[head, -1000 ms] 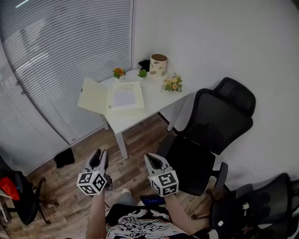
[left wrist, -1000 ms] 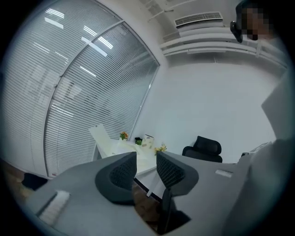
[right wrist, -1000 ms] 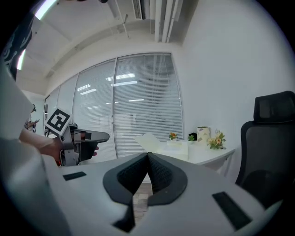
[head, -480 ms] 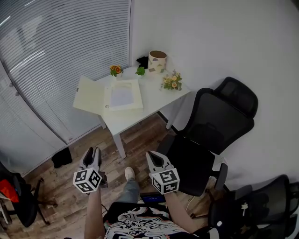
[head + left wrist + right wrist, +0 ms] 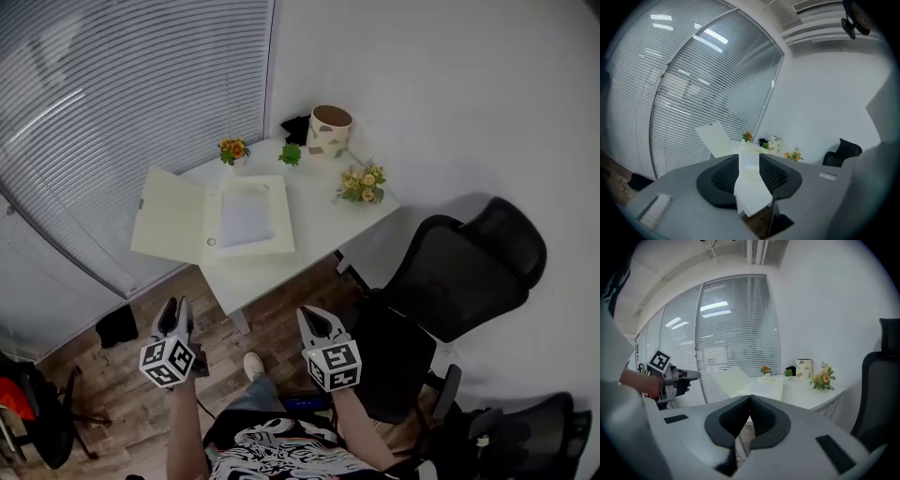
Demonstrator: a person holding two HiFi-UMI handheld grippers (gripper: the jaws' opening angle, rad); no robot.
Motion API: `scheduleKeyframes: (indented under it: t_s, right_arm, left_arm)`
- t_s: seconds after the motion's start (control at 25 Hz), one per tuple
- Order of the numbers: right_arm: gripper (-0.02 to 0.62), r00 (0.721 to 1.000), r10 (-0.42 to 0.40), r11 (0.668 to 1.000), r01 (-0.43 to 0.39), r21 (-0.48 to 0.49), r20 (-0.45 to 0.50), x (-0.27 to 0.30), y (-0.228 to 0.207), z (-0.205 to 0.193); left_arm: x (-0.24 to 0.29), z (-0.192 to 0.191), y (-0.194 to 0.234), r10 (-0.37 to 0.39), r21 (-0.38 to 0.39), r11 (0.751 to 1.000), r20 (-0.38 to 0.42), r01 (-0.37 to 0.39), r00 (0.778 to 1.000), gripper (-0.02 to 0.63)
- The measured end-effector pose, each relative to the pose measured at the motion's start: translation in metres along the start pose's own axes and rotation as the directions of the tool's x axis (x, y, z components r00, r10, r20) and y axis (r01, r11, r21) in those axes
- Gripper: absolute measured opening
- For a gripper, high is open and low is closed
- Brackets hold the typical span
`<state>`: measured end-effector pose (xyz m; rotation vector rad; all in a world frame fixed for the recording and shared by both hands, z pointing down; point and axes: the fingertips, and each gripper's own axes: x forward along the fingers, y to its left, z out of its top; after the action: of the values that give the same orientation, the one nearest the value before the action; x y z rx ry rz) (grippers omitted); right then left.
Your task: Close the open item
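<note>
A pale yellow file box [image 5: 248,220] lies open on the white table [image 5: 319,225], with paper inside. Its lid [image 5: 173,228] is flat to the left and overhangs the table edge. Both grippers hover over the wooden floor, short of the table's near edge and apart from the box. My left gripper [image 5: 172,311] is open and holds nothing; in the left gripper view [image 5: 749,157] the box [image 5: 751,149] and lid [image 5: 715,137] show beyond its jaws. My right gripper [image 5: 313,321] is shut and empty; the right gripper view [image 5: 750,398] shows the box [image 5: 766,385] ahead and the left gripper [image 5: 686,376] at left.
On the table's far side stand a beige cylinder [image 5: 329,129], an orange flower pot [image 5: 233,148], a small green plant [image 5: 291,154] and a bouquet [image 5: 364,185]. A black office chair [image 5: 450,281] is right of the table; blinds [image 5: 112,112] cover the window at left.
The person has stepped closer to the table, which now looks nearer and larger. Both grippers have moved forward with the person. Their jaws stand as before.
</note>
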<state>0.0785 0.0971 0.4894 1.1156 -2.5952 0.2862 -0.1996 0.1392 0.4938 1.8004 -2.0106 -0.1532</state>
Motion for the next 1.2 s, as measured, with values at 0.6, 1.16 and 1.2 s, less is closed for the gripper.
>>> scheduleKeyframes:
  t_s: [0.6, 1.16, 1.2]
  right_arm:
    - [0.003, 0.990, -0.056, 0.998, 0.057, 0.003, -0.130, 0.143, -0.084, 0.005]
    - [0.003, 0.982, -0.081, 0.997, 0.078, -0.020, -0.170, 0.165, -0.103, 0.002]
    - [0.003, 0.982, -0.077, 0.997, 0.075, -0.021, -0.174, 0.168, -0.103, 0.000]
  left_arm:
    - [0.145, -0.013, 0.105, 0.129, -0.089, 0.986, -0.144, -0.143, 0.981, 0.155]
    - [0.148, -0.038, 0.151, 0.197, -0.254, 0.937, -0.181, -0.240, 0.963, 0.156]
    - [0.149, -0.037, 0.153, 0.203, -0.261, 0.934, -0.175, -0.244, 0.963, 0.156]
